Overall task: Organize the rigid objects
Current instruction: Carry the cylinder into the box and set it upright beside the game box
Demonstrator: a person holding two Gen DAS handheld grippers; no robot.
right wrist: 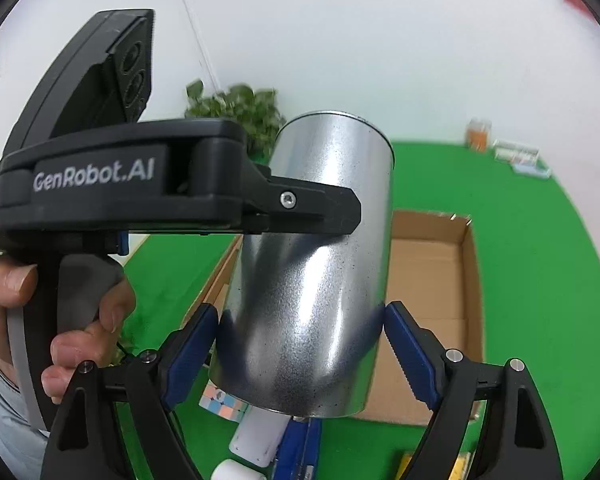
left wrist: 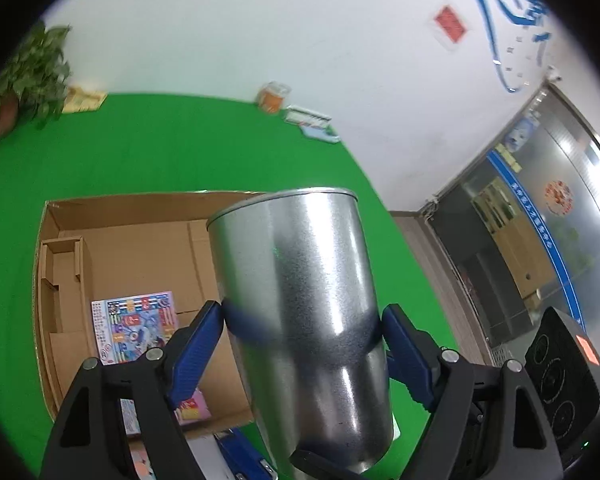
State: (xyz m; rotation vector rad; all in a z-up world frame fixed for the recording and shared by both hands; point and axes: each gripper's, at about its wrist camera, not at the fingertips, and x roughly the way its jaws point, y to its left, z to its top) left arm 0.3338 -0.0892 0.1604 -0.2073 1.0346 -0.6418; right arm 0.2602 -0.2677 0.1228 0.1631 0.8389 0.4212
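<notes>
Speckled silver tin [left wrist: 300, 300], blue-padded black jaws, green cloth [left wrist: 160, 148], brown cardboard box [left wrist: 140, 248], multicoloured booklet [left wrist: 134, 330]

"GenRobot.AI" – white lettering on left tongs [right wrist: 332, 216] body; wall signs probably illegible.

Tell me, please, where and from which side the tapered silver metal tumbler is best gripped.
Grip the tapered silver metal tumbler around its mid-body, from the side, with the fingers on opposite walls. The round wall offers parallel contact there, as the left gripper shows.
</notes>
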